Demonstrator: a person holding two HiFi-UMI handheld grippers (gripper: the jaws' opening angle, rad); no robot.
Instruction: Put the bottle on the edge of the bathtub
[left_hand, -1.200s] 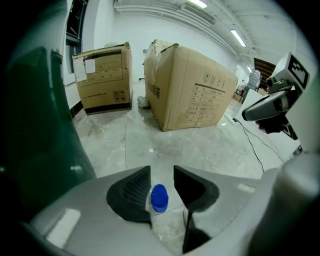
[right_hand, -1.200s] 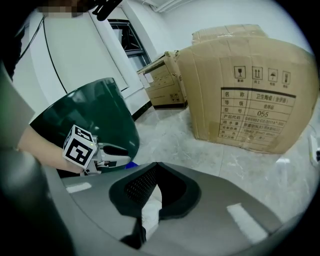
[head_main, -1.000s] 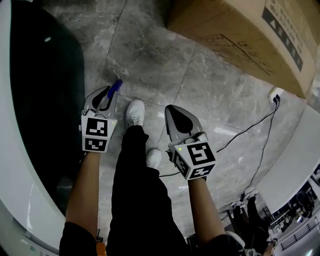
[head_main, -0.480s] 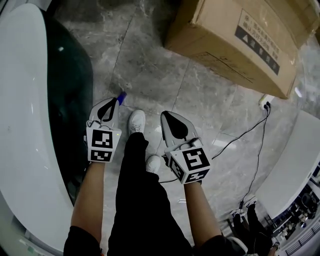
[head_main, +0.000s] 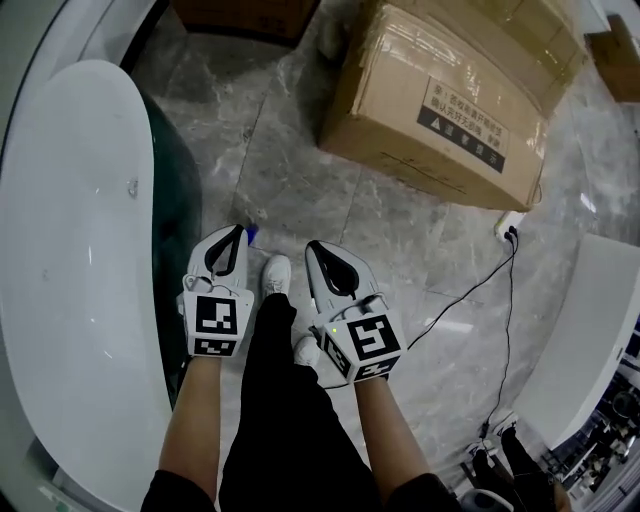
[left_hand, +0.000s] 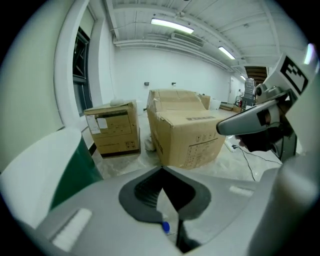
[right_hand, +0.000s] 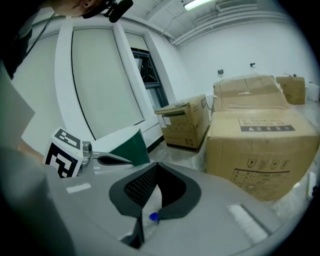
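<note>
A clear bottle with a blue cap (head_main: 250, 233) lies on the grey stone floor, just past the tip of my left gripper (head_main: 238, 229). The cap (left_hand: 165, 227) shows low in the left gripper view, through the hole between the jaws, and again as the cap (right_hand: 154, 217) in the right gripper view. Both grippers hang above the floor, shut and holding nothing. My right gripper (head_main: 313, 246) is beside the left one, over a white shoe (head_main: 276, 273). The bathtub (head_main: 75, 250) has a broad white rim and a dark green outer wall (head_main: 182, 230), at my left.
A large cardboard box (head_main: 450, 100) stands ahead on the right, a smaller box (left_hand: 112, 127) behind it. A black cable (head_main: 490, 290) runs across the floor to a plug (head_main: 507, 229). A white curved fixture (head_main: 590, 330) is at the right. My legs fill the lower middle.
The view has swung so that more of the tub's white rim and the boxes show. Both grippers stay shut and have drawn a little closer together; the bottle has not moved.
</note>
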